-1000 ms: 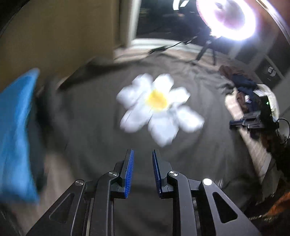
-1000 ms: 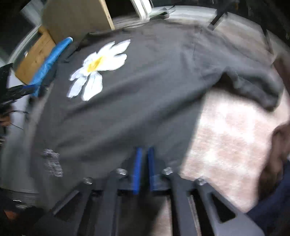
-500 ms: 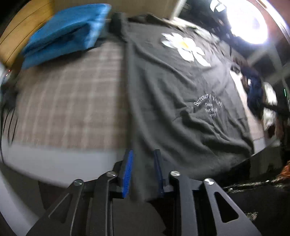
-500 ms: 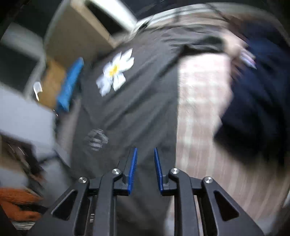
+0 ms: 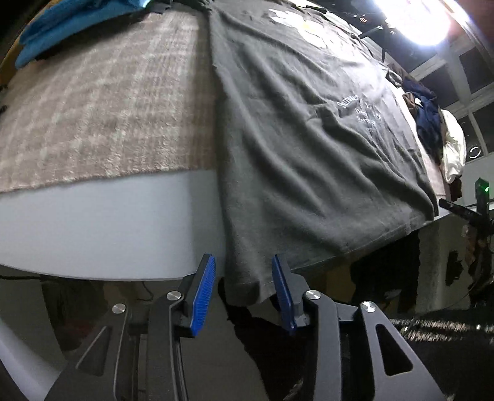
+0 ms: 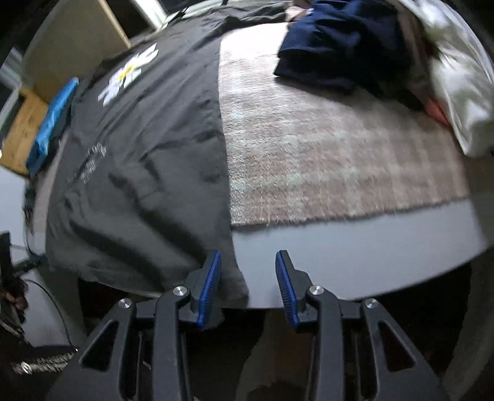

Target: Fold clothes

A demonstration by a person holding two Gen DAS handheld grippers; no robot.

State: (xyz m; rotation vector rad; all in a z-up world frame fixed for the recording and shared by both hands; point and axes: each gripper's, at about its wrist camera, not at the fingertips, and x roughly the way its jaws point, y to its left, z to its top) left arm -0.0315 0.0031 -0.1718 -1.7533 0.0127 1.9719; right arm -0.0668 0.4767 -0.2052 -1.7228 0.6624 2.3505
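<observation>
My left tongs stand apart around the hem corner of the one grey T-shirt, which lies spread on the tabletop, its hem hanging over at six o'clock; the pads aren't pressing. My right tongs are opening, the other corner just inside one pad. A shallow bite could slip, dragging the shirt off. One blue folded garment, one dark heap.

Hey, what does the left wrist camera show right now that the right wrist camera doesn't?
Only the left wrist view shows the bright lamp and the shirt's hem corner hanging between the left gripper pads. Only the right wrist view shows the wooden furniture and the right gripper, its jaws opening at the shirt's edge. Both show the grey flower-print shirt, plaid blanket and folded blue clothes.
</observation>
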